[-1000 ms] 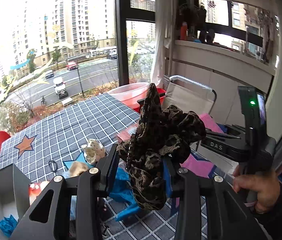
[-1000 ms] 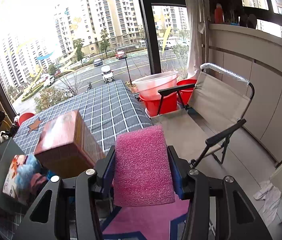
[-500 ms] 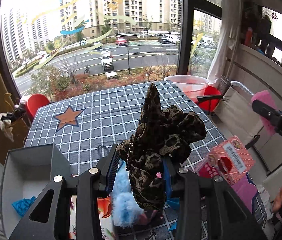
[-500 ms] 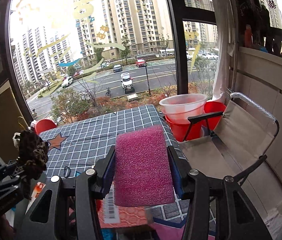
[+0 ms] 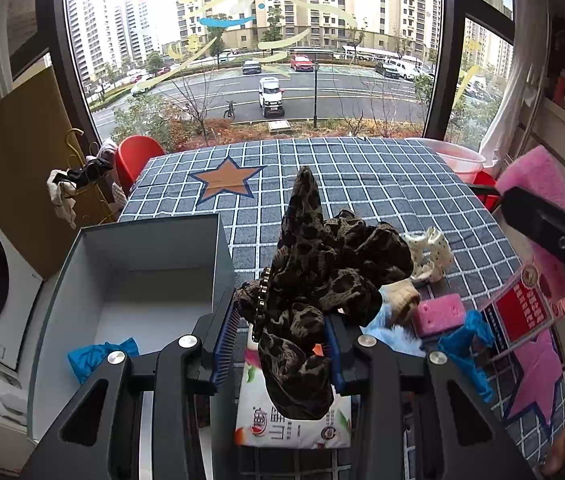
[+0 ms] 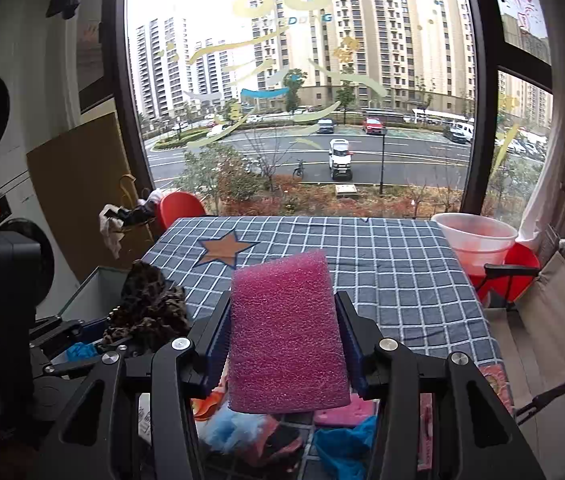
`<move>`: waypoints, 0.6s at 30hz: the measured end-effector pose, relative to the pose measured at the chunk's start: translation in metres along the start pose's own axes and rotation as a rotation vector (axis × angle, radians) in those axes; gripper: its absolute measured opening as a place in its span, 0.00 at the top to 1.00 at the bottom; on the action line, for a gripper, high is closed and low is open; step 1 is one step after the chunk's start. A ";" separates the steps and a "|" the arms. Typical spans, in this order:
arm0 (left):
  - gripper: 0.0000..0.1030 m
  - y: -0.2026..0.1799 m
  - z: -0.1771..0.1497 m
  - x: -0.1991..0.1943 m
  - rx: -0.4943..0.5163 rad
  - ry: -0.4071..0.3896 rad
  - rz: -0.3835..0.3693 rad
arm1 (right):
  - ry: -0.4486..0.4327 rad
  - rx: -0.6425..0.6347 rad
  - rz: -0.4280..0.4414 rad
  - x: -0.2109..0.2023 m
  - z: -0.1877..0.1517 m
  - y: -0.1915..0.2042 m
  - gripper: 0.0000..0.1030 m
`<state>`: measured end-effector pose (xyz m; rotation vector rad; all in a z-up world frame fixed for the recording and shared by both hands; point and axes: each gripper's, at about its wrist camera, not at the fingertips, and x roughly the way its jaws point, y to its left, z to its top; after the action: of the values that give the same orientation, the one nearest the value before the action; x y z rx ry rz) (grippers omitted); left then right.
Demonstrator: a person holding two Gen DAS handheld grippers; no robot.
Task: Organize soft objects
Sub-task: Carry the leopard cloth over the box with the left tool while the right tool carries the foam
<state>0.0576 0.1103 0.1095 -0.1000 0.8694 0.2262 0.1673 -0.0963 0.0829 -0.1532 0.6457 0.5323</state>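
The left gripper (image 5: 278,346) is clamped on a bunched leopard-print cloth (image 5: 322,280), which rises between its fingers and hangs below them, beside an open grey box (image 5: 142,272). The right gripper (image 6: 284,346) squeezes an upright pink sponge (image 6: 286,336) between both fingers, above the checked tablecloth (image 6: 382,276) and scattered soft items.

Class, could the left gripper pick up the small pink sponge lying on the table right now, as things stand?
Probably not yet. The left gripper is already shut on the leopard-print cloth, so its fingers are occupied. The small pink sponge lies unobstructed just right of it, so the path looks free once the cloth is dropped.
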 end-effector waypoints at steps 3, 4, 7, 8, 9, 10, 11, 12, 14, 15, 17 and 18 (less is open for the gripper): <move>0.60 -0.003 -0.019 -0.002 0.018 0.024 -0.016 | 0.025 -0.025 0.029 -0.002 -0.018 0.012 0.51; 0.60 -0.003 -0.024 0.002 0.019 0.034 -0.025 | 0.034 -0.031 0.035 -0.003 -0.024 0.014 0.51; 0.60 -0.009 -0.042 0.001 0.030 0.060 -0.051 | 0.060 -0.039 0.036 -0.007 -0.040 0.016 0.51; 0.60 -0.014 -0.048 0.000 0.041 0.068 -0.060 | 0.072 -0.040 0.039 -0.007 -0.046 0.014 0.51; 0.60 -0.018 -0.053 -0.001 0.052 0.075 -0.070 | 0.084 -0.040 0.039 -0.009 -0.053 0.013 0.51; 0.60 -0.023 -0.058 -0.001 0.064 0.081 -0.085 | 0.095 -0.039 0.037 -0.012 -0.060 0.012 0.51; 0.60 -0.029 -0.063 -0.003 0.079 0.085 -0.103 | 0.103 -0.040 0.031 -0.014 -0.066 0.010 0.51; 0.60 -0.036 -0.066 -0.004 0.094 0.088 -0.120 | 0.110 -0.043 0.021 -0.017 -0.072 0.009 0.51; 0.60 -0.045 -0.068 -0.002 0.119 0.088 -0.143 | 0.121 -0.053 -0.003 -0.022 -0.083 0.006 0.51; 0.60 -0.048 -0.067 -0.003 0.126 0.085 -0.150 | 0.127 -0.053 -0.010 -0.023 -0.086 0.005 0.51; 0.60 -0.050 -0.061 -0.004 0.135 0.067 -0.146 | 0.133 -0.049 -0.022 -0.025 -0.089 0.003 0.51; 0.60 -0.049 -0.058 -0.005 0.136 0.058 -0.140 | 0.135 -0.042 -0.027 -0.025 -0.089 0.000 0.51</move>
<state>0.0225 0.0511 0.0758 -0.0407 0.9292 0.0332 0.1027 -0.1333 0.0278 -0.2389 0.7627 0.5129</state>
